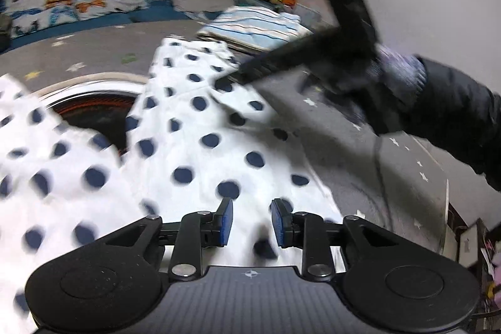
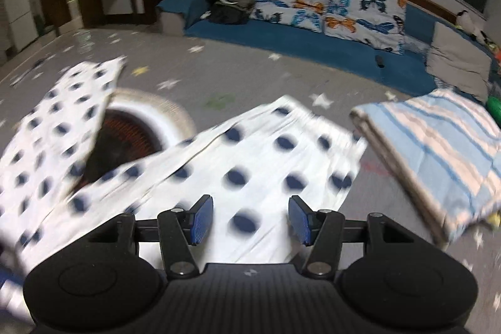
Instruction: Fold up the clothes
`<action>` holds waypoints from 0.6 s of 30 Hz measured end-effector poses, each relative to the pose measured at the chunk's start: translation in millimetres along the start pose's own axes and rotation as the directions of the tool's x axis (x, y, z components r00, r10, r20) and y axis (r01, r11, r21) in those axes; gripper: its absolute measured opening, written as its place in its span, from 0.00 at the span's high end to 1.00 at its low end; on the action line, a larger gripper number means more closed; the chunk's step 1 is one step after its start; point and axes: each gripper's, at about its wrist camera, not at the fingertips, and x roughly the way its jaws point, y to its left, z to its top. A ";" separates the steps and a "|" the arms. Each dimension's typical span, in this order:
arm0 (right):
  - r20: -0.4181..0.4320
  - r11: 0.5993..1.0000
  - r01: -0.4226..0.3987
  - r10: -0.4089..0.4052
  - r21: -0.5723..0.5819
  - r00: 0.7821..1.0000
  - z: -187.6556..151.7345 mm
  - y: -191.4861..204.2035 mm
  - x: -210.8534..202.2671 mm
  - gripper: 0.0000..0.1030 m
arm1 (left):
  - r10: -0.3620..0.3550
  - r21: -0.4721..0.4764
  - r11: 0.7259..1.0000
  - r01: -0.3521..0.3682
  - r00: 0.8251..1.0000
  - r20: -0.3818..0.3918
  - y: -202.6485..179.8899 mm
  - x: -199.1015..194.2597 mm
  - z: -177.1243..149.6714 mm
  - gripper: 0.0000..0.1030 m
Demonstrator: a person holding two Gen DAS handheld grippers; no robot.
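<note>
The left gripper point(image 1: 252, 221) is seen with its blue pads apart and nothing pinched between them, poised just over the polka-dot garment point(image 1: 194, 146), while the right gripper point(image 2: 250, 219) is likewise held apart and empty above the same cloth. The garment is spread on the grey star-patterned surface point(image 1: 94, 46), its long axis running away from the left gripper towards a folded striped cloth point(image 2: 438, 143) just beside its far end. A round heater point(image 2: 131, 130) is partly covered by the garment.
</note>
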 end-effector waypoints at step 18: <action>0.060 0.988 -0.078 0.086 -0.130 0.995 -102.0 94.6 -96.8 0.42 | 0.161 -0.192 0.971 -0.141 0.983 0.093 9.6 -95.3 -97.8 0.63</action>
